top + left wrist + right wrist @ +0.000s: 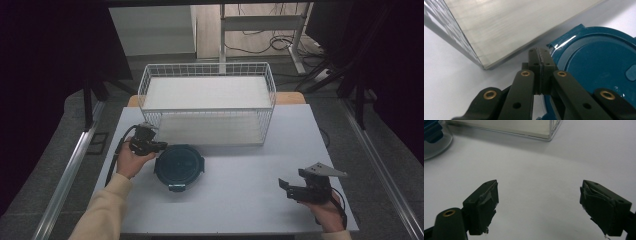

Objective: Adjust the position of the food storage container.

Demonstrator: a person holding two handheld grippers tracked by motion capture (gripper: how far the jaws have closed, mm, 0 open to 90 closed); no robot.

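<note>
A round clear container with a dark teal clip-on lid (pixel 179 167) sits left of centre on the white table (pixel 240 165). My left gripper (pixel 161 146) lies at the lid's upper left rim, its jaws shut together with nothing seen between them. In the left gripper view the shut tips (pixel 539 53) sit just beside the teal lid (pixel 599 65) and one of its raised corner tabs. My right gripper (pixel 285 187) hovers low over bare table at the right front. Its jaws stand wide open and empty (pixel 539 195).
A white wire basket (pixel 207 102) with two flat shelves stands at the back centre of the table; its corner (pixel 549 132) and the container's clear wall (pixel 436 142) show far off in the right gripper view. The basket's bottom shelf (pixel 511 30) lies close ahead of the left gripper.
</note>
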